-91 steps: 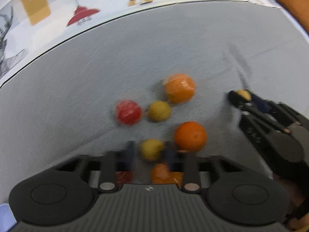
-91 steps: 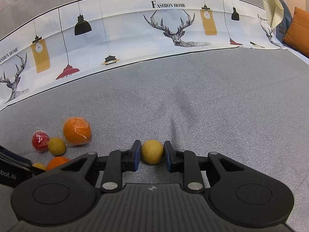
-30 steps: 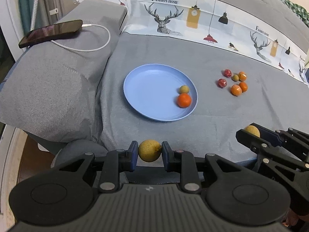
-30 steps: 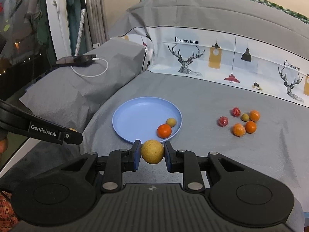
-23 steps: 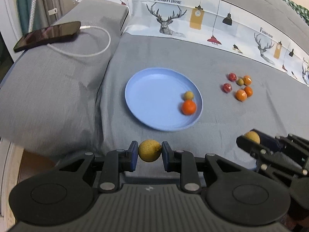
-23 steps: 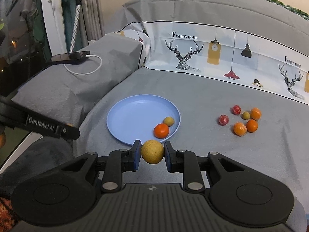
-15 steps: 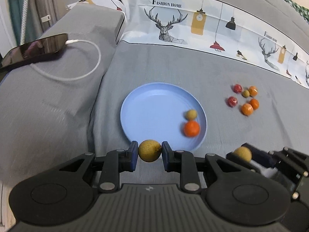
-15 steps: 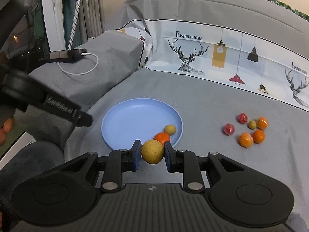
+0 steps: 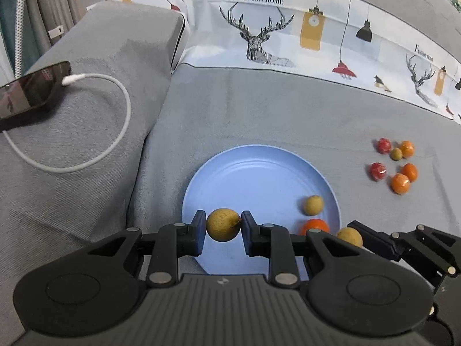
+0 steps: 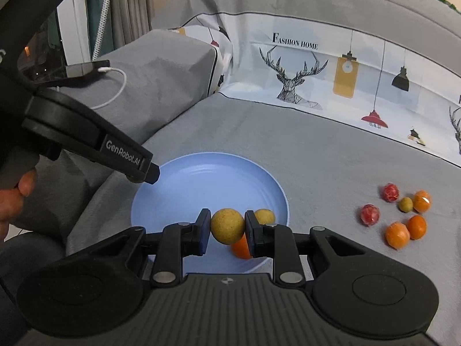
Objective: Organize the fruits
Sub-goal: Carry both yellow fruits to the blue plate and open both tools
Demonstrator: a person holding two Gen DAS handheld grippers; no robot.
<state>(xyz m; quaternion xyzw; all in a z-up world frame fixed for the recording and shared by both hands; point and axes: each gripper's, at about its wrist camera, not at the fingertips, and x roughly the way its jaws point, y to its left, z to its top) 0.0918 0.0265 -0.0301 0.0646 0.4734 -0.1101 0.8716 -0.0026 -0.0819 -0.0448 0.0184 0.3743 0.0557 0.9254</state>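
My left gripper point(image 9: 223, 225) is shut on a yellow-brown round fruit point(image 9: 223, 224), held over the near edge of the blue plate point(image 9: 247, 173). My right gripper point(image 10: 227, 226) is shut on a second yellow round fruit point(image 10: 227, 225) above the same plate point(image 10: 184, 190). In the left wrist view the right gripper point(image 9: 353, 235) and its fruit point(image 9: 349, 236) show at the plate's right rim. On the plate lie a small yellow fruit point(image 9: 313, 204) and an orange one point(image 9: 314, 226). Several loose red, orange and green fruits point(image 9: 393, 163) lie on the grey bedspread to the right.
A phone point(image 9: 31, 89) with a white charging cable point(image 9: 115, 132) rests on the grey pillow at the left. A printed white sheet point(image 9: 288, 34) runs along the back. A person's hand point(image 10: 14, 190) holds the left gripper's body point(image 10: 86, 141) at the left.
Both grippers have moved forward and down toward the plate, each still holding its yellow fruit. The plate now looks larger and sits right under the fingers.
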